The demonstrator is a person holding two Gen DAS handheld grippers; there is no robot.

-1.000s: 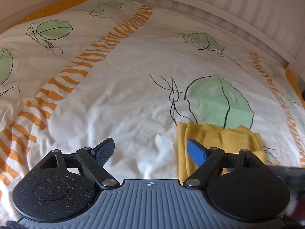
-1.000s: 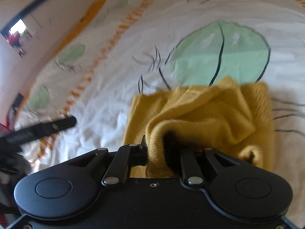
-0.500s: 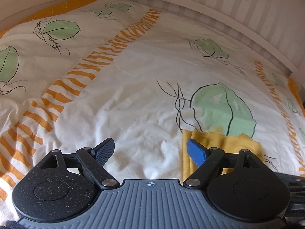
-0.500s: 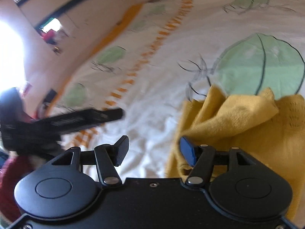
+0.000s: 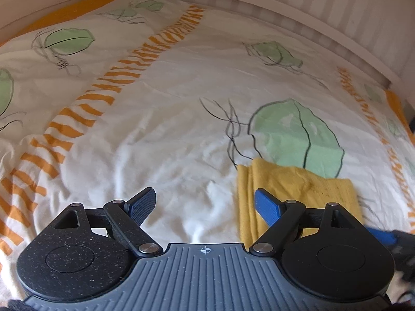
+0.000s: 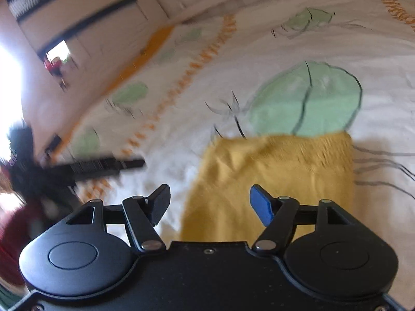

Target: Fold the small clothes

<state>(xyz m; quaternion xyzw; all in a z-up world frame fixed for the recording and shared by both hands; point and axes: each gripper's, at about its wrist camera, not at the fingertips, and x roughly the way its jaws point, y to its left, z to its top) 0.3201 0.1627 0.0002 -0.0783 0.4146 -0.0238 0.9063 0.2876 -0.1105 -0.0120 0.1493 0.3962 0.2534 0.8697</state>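
A small yellow knit garment [image 5: 298, 189] lies folded flat on the white leaf-print bed cover [image 5: 168, 129], just below a large green leaf print. In the left wrist view it sits at the lower right, behind my right finger. My left gripper [image 5: 206, 203] is open and empty above bare cover to the garment's left. In the right wrist view the garment [image 6: 272, 176] fills the middle. My right gripper [image 6: 210, 203] is open and empty above its near left edge. The left gripper [image 6: 103, 167] shows there as a dark blur at the left.
A white slatted bed frame [image 5: 324, 7] curves round the far side. Orange stripes [image 5: 109, 85] run across the cover at the left. The cover's orange border [image 5: 399, 108] runs along the right edge. A bright room opening [image 6: 55, 57] lies beyond the bed's left side.
My right gripper opened and let go of the yellow garment, which now lies flatter in a folded rectangle. Both grippers have pulled back a little from it.
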